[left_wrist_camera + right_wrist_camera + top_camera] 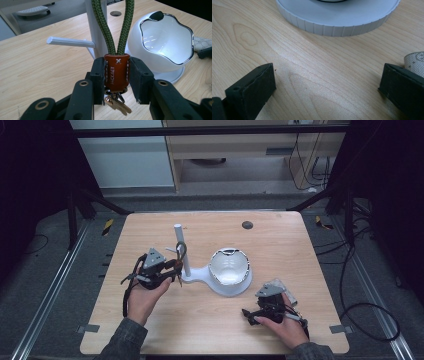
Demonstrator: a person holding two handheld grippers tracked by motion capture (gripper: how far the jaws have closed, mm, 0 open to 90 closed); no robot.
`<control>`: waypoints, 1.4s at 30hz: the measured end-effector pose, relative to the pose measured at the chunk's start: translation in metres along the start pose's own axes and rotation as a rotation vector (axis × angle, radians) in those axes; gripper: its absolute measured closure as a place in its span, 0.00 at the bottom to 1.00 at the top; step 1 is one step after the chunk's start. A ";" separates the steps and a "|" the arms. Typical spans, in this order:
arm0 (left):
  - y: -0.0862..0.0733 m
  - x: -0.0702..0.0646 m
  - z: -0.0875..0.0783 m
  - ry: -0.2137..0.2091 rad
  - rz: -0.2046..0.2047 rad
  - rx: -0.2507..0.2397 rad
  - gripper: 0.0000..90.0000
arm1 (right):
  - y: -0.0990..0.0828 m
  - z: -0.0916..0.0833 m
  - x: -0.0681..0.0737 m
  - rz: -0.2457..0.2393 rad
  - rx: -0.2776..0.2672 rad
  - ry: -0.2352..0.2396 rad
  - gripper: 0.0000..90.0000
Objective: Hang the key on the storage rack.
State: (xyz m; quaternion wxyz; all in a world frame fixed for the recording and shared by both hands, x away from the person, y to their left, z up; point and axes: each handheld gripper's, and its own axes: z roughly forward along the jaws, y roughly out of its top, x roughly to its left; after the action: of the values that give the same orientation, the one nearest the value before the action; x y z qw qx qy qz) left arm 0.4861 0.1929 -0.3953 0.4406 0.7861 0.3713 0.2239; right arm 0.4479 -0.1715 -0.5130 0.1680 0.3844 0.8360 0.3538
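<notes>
1. One key fob: a brown leather tab point(116, 71) with white stitching, one green cord loop point(113, 27) rising from its top, and a small bunch of keys point(117, 103) hanging below it. The number of keys cannot be told.
2. Left claw point(116, 75): its two black jaws pinch the leather tab from both sides, pads pressed on it. In the high view the left claw point(176, 270) sits at 9 o'clock of the stand's post, just beside it.
3. One white stand point(197, 275) at mid tabletop, made of one upright post point(181, 250) and one round base. One horizontal white peg point(71, 42) sticks out of the post; the cord loop runs up in front of the post.
4. One white bowl point(229, 266) with a chrome-edged wavy rim rests on the stand's base, at 3 o'clock of the post.
5. Right claw point(327, 87): jaws spread wide, nothing between them but bare wood. In the high view the right claw point(248, 312) lies low on the tabletop point(280, 245) at 5 o'clock of the bowl, well apart from the fob.
6. One pale patterned pouch point(415, 62) lies just beside the right claw's right jaw.
7. One dark round hole point(247, 225) in the tabletop at 12 o'clock of the bowl.
</notes>
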 end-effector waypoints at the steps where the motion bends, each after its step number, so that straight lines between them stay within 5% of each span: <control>1: 0.000 0.000 0.001 0.002 -0.001 0.001 0.73 | 0.000 0.000 0.000 0.003 0.000 0.002 0.00; 15: -0.003 0.001 0.005 0.005 -0.011 -0.008 0.72 | 0.000 0.000 0.000 0.001 0.000 0.001 0.00; 21: -0.006 0.002 0.002 0.021 -0.010 -0.015 0.59 | 0.000 0.000 0.000 0.002 0.000 0.000 0.00; 29: -0.047 0.011 0.005 0.062 0.003 0.059 0.26 | 0.000 0.000 0.000 0.005 0.002 0.002 0.00; 36: -0.072 0.030 0.010 0.080 -0.010 0.110 0.12 | 0.003 -0.004 -0.001 -0.012 0.043 0.012 0.06; 42: -0.089 0.039 0.018 0.075 0.008 0.181 0.08 | 0.013 -0.032 -0.010 -0.039 0.038 -0.033 0.06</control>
State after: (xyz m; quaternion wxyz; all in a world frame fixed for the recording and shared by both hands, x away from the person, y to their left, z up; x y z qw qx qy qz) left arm 0.4881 0.2437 -0.4800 0.3526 0.8151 0.4034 0.2204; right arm 0.4436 -0.1885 -0.4812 0.1812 0.3769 0.8470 0.3282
